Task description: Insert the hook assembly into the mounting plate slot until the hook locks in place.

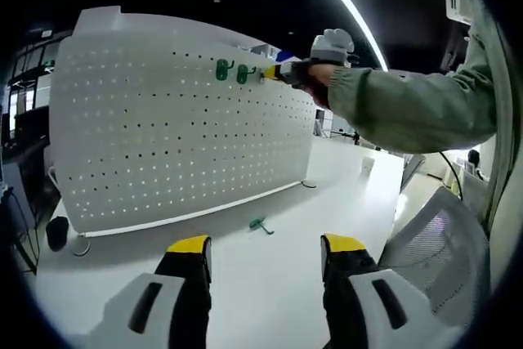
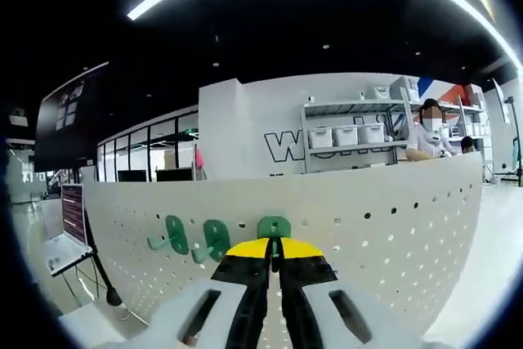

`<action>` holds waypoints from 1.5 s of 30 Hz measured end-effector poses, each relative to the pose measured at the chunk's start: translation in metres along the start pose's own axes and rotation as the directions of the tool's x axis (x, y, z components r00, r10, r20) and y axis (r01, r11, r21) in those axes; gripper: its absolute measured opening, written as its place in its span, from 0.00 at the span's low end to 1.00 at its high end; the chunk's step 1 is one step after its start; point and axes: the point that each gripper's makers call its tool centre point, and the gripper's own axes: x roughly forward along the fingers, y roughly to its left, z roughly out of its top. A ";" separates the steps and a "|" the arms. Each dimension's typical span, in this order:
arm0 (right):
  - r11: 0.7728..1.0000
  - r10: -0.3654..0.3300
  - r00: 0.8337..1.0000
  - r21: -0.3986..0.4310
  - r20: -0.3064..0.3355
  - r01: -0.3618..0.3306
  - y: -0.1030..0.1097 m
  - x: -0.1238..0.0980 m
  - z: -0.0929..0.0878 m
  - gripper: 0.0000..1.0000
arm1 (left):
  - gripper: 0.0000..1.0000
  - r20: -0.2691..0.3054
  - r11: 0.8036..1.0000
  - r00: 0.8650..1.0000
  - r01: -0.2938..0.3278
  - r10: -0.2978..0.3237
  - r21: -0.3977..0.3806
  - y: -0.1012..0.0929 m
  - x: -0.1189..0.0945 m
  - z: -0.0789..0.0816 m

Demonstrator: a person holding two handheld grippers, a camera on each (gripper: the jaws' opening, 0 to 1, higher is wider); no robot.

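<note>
A white pegboard (image 1: 172, 136) stands upright on a white table (image 1: 270, 275). Two green hooks (image 1: 222, 69) (image 1: 243, 73) hang near its top edge. My right gripper (image 1: 276, 73), held by a hand in a green sleeve, is at the board just right of them. In the right gripper view the right gripper (image 2: 274, 249) is shut on a third green hook (image 2: 274, 226), pressed against the pegboard (image 2: 392, 218), with the two hung hooks (image 2: 175, 234) (image 2: 214, 239) to its left. Another green hook (image 1: 261, 225) lies on the table before the board. My left gripper (image 1: 266, 244) hovers open above the table.
A mesh office chair (image 1: 433, 234) stands at the table's right edge. A black object (image 1: 57, 233) sits by the board's left foot. Behind the board are a laptop (image 2: 61, 251), shelves with white bins (image 2: 347, 135) and a seated person (image 2: 429, 140).
</note>
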 end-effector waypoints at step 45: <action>0.997 -0.048 0.998 -0.057 -0.042 0.045 -0.003 0.010 -0.016 0.04 | 0.55 0.013 1.000 1.000 -0.012 0.012 -0.008 0.003 -0.002 0.002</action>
